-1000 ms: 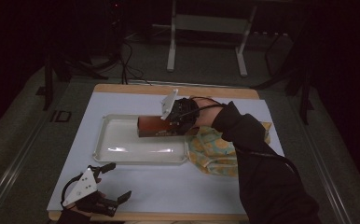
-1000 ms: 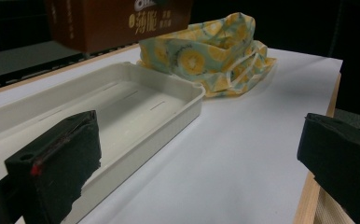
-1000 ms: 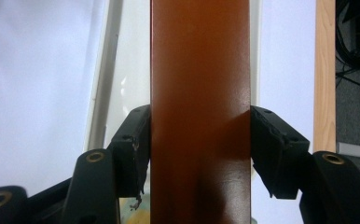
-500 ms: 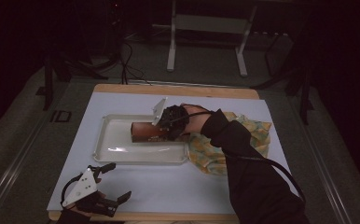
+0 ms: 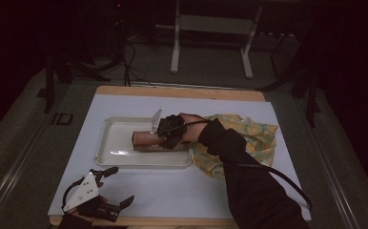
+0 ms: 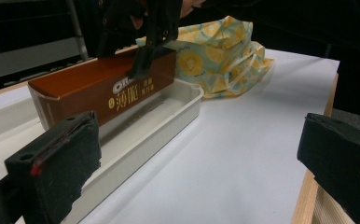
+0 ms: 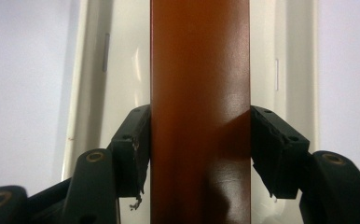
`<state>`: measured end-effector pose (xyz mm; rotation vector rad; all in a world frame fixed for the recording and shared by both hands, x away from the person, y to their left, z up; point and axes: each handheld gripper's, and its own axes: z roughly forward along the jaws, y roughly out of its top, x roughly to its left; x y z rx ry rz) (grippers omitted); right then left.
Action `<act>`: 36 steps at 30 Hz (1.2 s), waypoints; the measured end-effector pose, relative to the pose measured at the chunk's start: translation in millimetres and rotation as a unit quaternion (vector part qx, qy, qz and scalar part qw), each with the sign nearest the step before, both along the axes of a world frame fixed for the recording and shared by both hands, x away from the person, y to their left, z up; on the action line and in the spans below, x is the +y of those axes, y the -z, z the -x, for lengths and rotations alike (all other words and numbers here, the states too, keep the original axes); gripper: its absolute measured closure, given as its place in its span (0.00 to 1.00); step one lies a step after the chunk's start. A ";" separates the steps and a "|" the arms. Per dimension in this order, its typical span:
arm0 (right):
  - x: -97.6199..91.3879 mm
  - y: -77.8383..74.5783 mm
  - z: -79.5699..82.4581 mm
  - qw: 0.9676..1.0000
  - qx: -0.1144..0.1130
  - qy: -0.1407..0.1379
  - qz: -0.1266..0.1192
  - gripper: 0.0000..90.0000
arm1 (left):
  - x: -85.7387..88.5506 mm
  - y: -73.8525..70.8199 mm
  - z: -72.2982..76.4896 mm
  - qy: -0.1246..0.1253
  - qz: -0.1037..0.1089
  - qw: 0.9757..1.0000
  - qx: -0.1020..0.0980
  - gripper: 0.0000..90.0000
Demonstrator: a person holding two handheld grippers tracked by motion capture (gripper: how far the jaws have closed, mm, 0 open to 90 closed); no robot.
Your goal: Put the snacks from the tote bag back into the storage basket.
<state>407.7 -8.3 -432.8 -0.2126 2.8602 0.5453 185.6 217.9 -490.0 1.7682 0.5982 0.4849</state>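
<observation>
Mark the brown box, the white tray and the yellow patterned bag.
brown box [image 6: 94, 86], left gripper view, on its printed long side.
white tray [image 5: 120, 160], high view, on its bare floor near the front rim.
yellow patterned bag [image 5: 253, 136], high view, on the fabric right of the sleeve.

— What do I have there?
— A long brown biscuit box [image 5: 146, 139] with white lettering on its side, lying lengthwise over the white tray [image 5: 120, 160].
— How is it held?
— My right gripper [image 5: 165, 138] clamps its two long sides near one end.
</observation>
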 end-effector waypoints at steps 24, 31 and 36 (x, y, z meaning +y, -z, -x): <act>4.1 31.0 -14.3 0.999 0.028 0.024 0.012 0.47 | 0.2 -0.2 0.5 0.006 0.001 1.000 -0.002 0.00; 5.8 32.7 -17.5 0.999 0.039 0.030 0.011 0.47 | -0.2 -0.1 0.5 0.007 0.001 1.000 -0.001 0.00; 6.2 32.5 -17.5 0.999 0.038 0.031 0.015 0.46 | -0.1 -0.1 0.1 0.007 0.001 1.000 -0.001 0.00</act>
